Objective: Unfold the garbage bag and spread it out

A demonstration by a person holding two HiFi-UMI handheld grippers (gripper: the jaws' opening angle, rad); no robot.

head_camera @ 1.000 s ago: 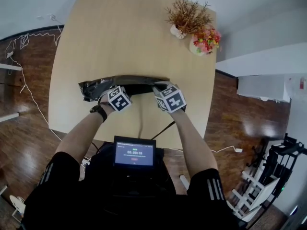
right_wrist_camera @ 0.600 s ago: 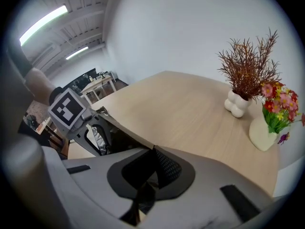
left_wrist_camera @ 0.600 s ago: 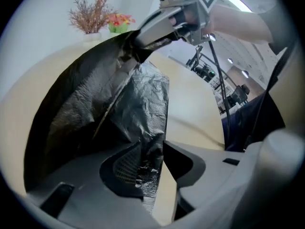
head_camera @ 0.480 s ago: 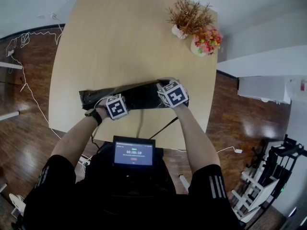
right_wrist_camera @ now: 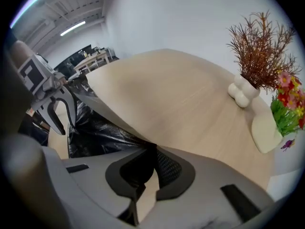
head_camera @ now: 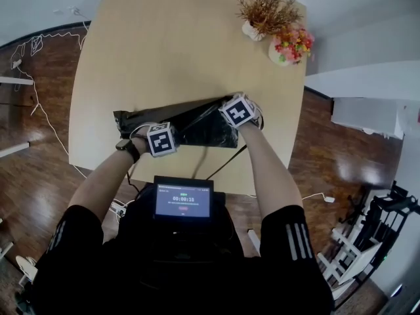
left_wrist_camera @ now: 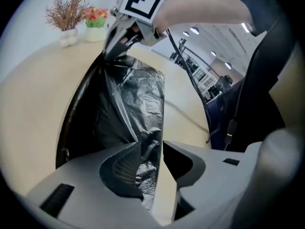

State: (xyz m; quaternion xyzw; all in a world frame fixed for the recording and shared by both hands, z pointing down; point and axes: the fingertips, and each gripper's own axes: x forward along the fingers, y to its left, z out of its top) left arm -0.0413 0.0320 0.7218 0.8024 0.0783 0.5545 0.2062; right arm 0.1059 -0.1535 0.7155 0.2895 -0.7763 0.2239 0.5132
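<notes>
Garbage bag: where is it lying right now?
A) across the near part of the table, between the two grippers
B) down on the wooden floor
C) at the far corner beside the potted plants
A: in the head view the black garbage bag stretches across the near part of the table from the left gripper to the right gripper, well short of the potted plants.

— Where's my head camera looking?
— Steeply down from above you, onto the bench point(head_camera: 144, 51).
— And the two on my hands?
— Each rides close behind its own jaws. The camera on your left hand-held gripper point(left_wrist_camera: 151, 149) faces along the garbage bag point(left_wrist_camera: 138, 94) toward your right hand-held gripper point(left_wrist_camera: 110, 49). The right one looks low across the bench and catches the left at its edge. All three views share the bag and the dried plant point(right_wrist_camera: 257, 46).
</notes>
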